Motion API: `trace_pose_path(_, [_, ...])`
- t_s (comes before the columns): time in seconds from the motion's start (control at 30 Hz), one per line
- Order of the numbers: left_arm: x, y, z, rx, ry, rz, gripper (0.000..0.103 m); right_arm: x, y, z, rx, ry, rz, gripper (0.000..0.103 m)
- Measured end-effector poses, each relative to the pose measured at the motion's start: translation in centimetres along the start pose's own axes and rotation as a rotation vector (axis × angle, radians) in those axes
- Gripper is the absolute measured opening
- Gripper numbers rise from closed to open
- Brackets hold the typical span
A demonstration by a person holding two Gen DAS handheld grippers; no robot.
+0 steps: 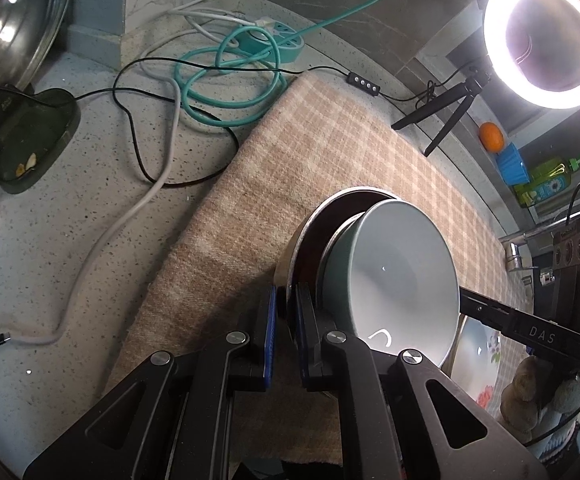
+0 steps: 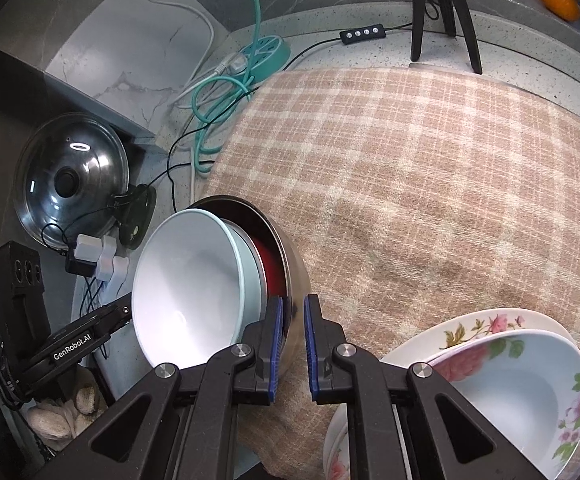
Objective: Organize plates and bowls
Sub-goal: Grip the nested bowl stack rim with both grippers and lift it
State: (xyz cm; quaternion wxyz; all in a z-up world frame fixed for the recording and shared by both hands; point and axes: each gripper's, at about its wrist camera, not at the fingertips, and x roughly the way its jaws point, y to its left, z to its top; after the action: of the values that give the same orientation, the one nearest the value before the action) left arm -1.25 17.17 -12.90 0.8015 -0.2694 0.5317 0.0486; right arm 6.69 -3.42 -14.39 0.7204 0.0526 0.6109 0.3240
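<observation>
Gripping from both sides, I held a steel bowl (image 1: 309, 224) tipped up on its edge over the checked cloth (image 1: 309, 140), so that its mouth faced sideways rather than up. My left gripper (image 1: 286, 312) was pinched nearly shut on the steel rim, one blue pad outside the wall and one inside. My right gripper (image 2: 291, 320) was likewise narrowed onto the rim of the same steel bowl (image 2: 286, 248) from the opposite side, its blue pads standing on either side of the metal edge. Nested inside was a pale green bowl (image 1: 397, 276), also tilted, its white hollow turned toward the left camera's right side; in the right wrist view that pale green bowl (image 2: 186, 288) opened toward the left of the frame. Between the two bowls a dark red inner surface (image 2: 272, 268) showed, though I could not tell whether it was a third dish or the steel bowl's lining. The stack hung near the cloth's left edge in the right view, just above the speckled counter (image 1: 70, 240). Well apart, at the near right corner of the cloth, sat floral plates (image 2: 501, 360), stacked and leaning slightly. Farther off lay a glass pot lid (image 2: 72, 184), a teal cable (image 1: 226, 80) coiled by a round power strip (image 2: 268, 50), a lit ring light (image 1: 545, 36) on a small tripod, and an orange (image 1: 491, 136).
</observation>
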Motion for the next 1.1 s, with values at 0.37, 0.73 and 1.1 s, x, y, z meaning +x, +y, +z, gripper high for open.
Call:
trace_pose_path(0.37, [0.1, -0.3, 0.0, 0.013, -0.004, 0.012, 0.008, 0.1, 0.4, -0.1, -0.009, -0.002, -0.023, 0.008])
trace_pose_path(0.73, [-0.9, -1.2, 0.0, 0.032, -0.025, 0.013, 0.008, -0.7, 0.6, -0.6, -0.008, -0.014, -0.041, 0.008])
trace_pose_path(1.1, [-2.9, -3.8, 0.2, 0.091, -0.064, -0.016, 0.008, -4.6, 0.4, -1.1, 0.001, -0.064, -0.039, 0.008])
